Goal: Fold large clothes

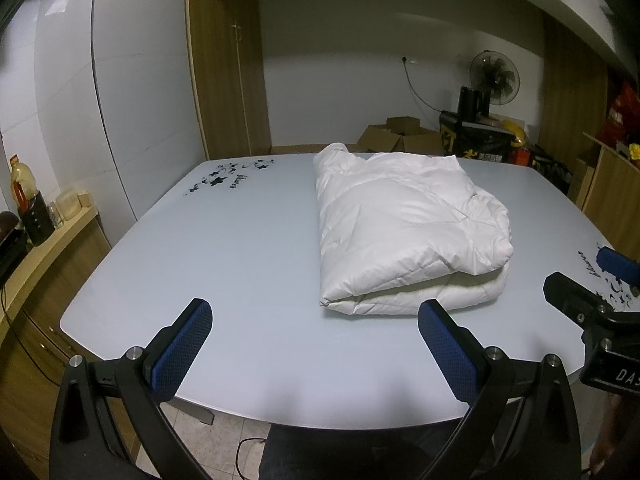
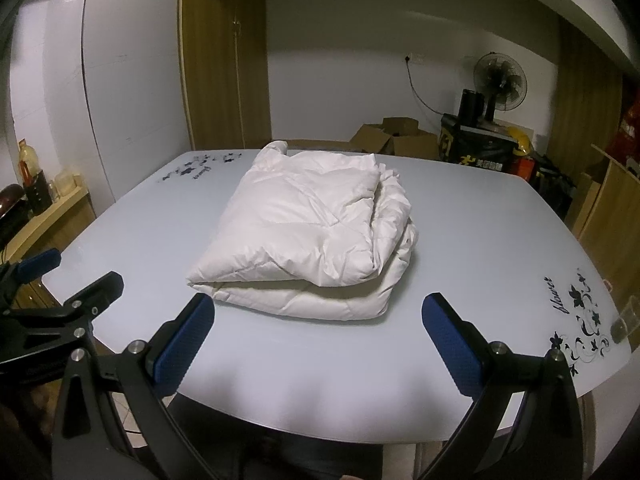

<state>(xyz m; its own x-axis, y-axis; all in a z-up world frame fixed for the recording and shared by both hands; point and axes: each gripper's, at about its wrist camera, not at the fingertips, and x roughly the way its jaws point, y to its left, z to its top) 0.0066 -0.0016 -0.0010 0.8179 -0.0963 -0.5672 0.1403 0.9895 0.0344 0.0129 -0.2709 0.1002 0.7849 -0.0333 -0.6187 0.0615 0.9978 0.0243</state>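
Note:
A white puffy padded garment [image 1: 404,224] lies folded into a thick bundle on the pale blue table [image 1: 224,248]. In the right wrist view it [image 2: 308,236] sits in the middle of the table [image 2: 472,240]. My left gripper [image 1: 316,320] is open and empty, above the near table edge, left of and in front of the bundle. My right gripper [image 2: 318,314] is open and empty, just in front of the bundle's near edge, not touching it. The right gripper also shows at the right edge of the left wrist view [image 1: 592,284].
Black flower prints mark the table's far left corner [image 1: 228,178] and near right corner [image 2: 576,320]. A wooden counter [image 1: 44,240] with bottles stands left. Cardboard boxes [image 1: 400,134], a black bin [image 1: 476,138] and a fan [image 1: 494,76] stand behind the table.

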